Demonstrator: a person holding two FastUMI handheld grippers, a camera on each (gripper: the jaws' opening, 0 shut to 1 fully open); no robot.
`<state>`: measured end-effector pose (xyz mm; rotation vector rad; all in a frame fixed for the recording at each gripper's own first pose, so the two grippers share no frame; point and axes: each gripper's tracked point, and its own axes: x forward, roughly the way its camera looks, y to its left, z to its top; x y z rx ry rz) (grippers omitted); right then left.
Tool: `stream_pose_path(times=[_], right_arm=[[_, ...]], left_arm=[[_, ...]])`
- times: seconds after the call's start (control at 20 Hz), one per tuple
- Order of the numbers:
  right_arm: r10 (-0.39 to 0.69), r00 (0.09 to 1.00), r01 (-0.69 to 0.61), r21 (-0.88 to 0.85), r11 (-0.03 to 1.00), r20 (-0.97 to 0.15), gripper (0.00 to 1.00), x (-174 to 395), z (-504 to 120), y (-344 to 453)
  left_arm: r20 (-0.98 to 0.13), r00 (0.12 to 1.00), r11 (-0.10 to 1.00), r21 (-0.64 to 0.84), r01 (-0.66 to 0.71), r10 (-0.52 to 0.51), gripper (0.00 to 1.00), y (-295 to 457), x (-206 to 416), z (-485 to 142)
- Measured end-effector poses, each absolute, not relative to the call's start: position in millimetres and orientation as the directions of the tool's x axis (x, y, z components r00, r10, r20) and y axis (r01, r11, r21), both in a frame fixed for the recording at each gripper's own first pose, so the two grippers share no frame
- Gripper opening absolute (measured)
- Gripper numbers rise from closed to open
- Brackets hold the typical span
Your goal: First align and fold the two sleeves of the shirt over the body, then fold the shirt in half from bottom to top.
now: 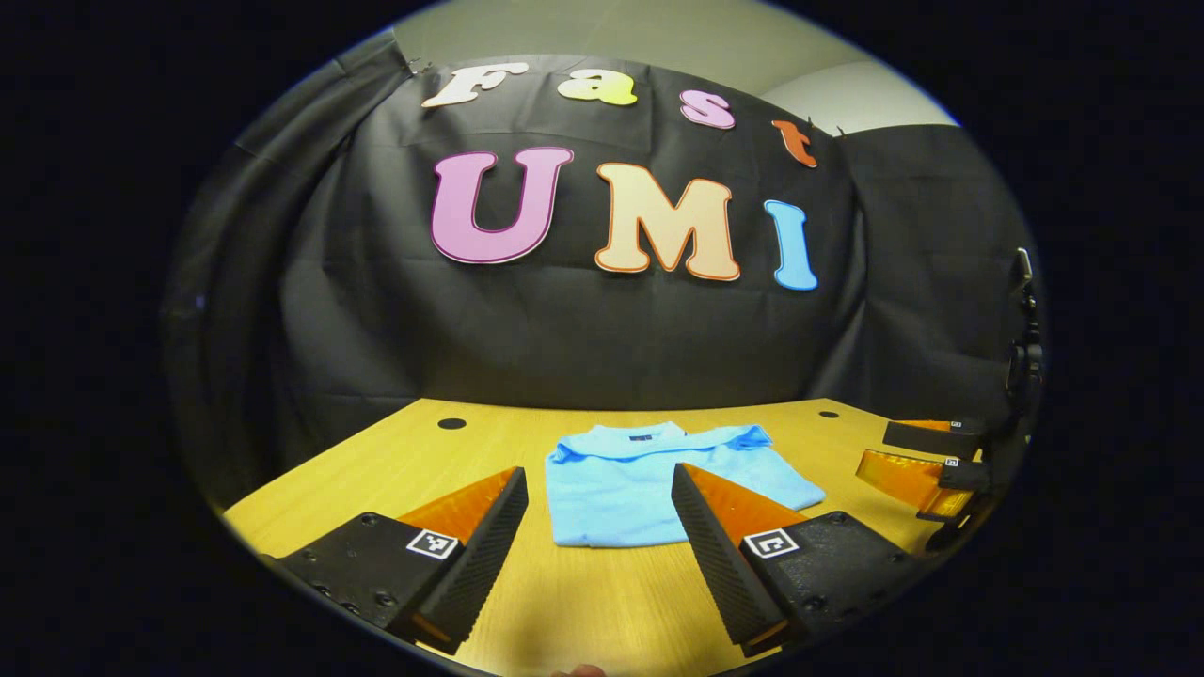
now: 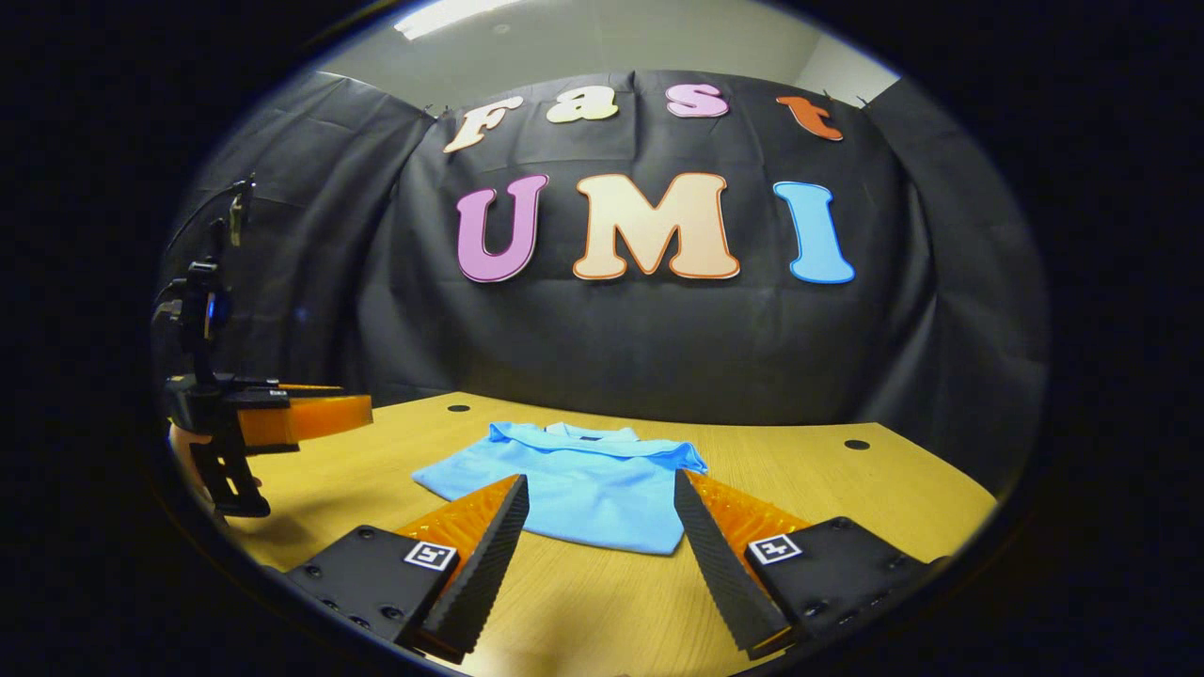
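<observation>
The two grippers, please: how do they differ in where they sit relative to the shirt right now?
The left gripper sits off the shirt's left side; the right gripper sits off its right side. In the left gripper view, the shirt's hem lies nearly square on; in the right gripper view it runs slanted. Both are open, empty, above the table.

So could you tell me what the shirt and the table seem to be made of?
Shirt: looks like soft knit fabric, light blue and matte; it lies flat in folded layers with a soft collar, though the weave is too small to tell. Table: looks like wood or a wood-look laminate, yellowish with faint grain and a smooth, slightly glossy top; which of the two is unclear.
</observation>
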<state>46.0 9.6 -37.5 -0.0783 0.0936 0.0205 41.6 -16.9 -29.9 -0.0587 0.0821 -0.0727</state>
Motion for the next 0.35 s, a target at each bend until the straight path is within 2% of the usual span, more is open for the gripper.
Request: stream_pose_path(times=[0.2, 0.35], right_arm=[[-0.002, 0.997, -0.006, -0.102, 0.995, -0.078, 0.96, 25, -42, 11], [0.025, 0.996, -0.033, -0.093, 0.995, -0.088, 0.97, 21, -49, 20]], left_arm=[[-0.076, 0.991, 0.992, -0.067, 0.103, -0.109, 0.94, -28, 24, -41], [-0.091, 0.987, 0.991, -0.05, 0.126, -0.13, 0.94, -35, 22, -45]])
